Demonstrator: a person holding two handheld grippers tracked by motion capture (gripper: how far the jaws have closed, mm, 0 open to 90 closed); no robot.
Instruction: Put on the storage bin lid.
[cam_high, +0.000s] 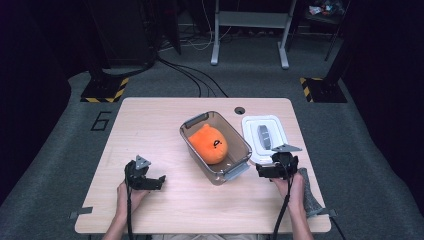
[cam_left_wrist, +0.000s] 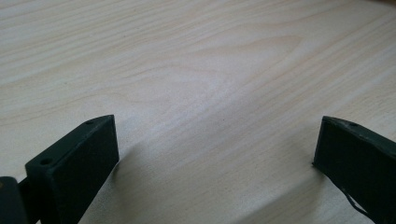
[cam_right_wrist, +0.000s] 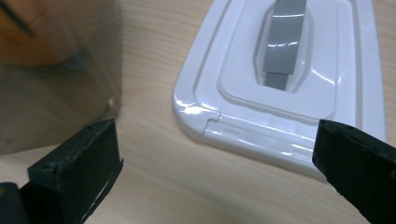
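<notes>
White lid (cam_high: 264, 137) near the table's (cam_high: 155, 120) right edge, right gripper (cam_high: 270, 171) open just before it.
Left gripper (cam_high: 150, 181) open over bare wood near the front edge; box (cam_high: 235, 145) with orange toy (cam_high: 208, 144) stands between.

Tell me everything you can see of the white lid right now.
The white lid looks like glossy plastic, rectangular with rounded corners and a stepped rim. A grey handle strap sits in its recessed centre. It lies flat on the table, right of the clear container, apart from it. The right gripper is open just before its near edge, not touching.
</notes>
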